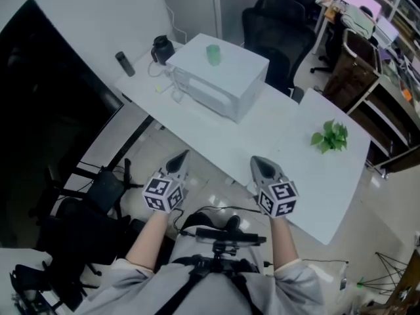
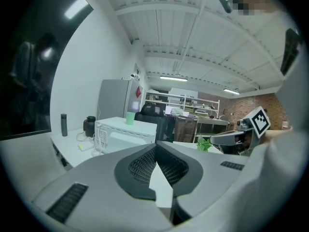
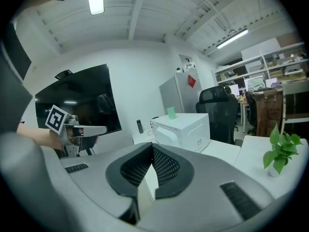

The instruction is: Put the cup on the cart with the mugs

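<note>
Hand-held grippers: two, one in each hand, both held level with each other just short of the surface's (image 1: 275, 133) near edge, well apart from the cup.
Left hand-held gripper (image 1: 182, 154): jaws pressed together, nothing between them.
Right hand-held gripper (image 1: 255, 160): jaws pressed together, nothing between them.
Marker cubes (image 1: 163, 194): two, one on each hand-held gripper.
Cup (image 1: 213, 54): one, pale green, upright on top of the microwave.
Microwave (image 1: 220, 84): one, white, standing toward the left end of the surface.
Black jug (image 1: 161, 48): one, just beside the microwave, at the surface's far edge.
Bottle (image 1: 125, 63): one, dark and slim, upright near the surface's far left corner, apart from the jug.
Plant (image 1: 330, 136): one, small and green-leaved, toward the right end of the surface, well apart from the microwave.
Office chairs (image 1: 275, 18): at least two, black, beyond the surface's far edge.
Screen (image 1: 39, 97): one, large and dark, on the wall at the left.
</note>
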A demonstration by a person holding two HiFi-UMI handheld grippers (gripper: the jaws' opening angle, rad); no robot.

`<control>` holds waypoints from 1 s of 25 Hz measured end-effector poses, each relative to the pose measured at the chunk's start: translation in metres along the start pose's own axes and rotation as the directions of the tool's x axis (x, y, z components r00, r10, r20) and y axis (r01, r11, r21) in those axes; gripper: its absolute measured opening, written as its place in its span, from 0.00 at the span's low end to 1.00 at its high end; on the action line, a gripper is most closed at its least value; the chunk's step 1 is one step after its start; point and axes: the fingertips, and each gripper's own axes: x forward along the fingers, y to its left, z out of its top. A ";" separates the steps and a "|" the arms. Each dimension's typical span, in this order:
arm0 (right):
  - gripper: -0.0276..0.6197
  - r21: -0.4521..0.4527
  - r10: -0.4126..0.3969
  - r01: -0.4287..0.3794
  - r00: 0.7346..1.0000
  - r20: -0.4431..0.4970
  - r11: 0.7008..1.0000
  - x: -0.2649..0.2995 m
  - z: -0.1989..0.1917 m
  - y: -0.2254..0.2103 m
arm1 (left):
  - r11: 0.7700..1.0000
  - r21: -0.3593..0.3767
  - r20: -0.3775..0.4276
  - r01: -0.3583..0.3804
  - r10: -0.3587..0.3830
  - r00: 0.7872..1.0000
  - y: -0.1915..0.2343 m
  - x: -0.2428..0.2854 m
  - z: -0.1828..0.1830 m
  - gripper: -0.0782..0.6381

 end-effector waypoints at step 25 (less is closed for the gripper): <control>0.05 -0.046 -0.149 0.149 0.989 -0.014 0.988 0.239 0.115 -0.074 | 0.969 0.100 -0.055 0.227 -0.223 0.973 0.158 0.285 0.114 0.55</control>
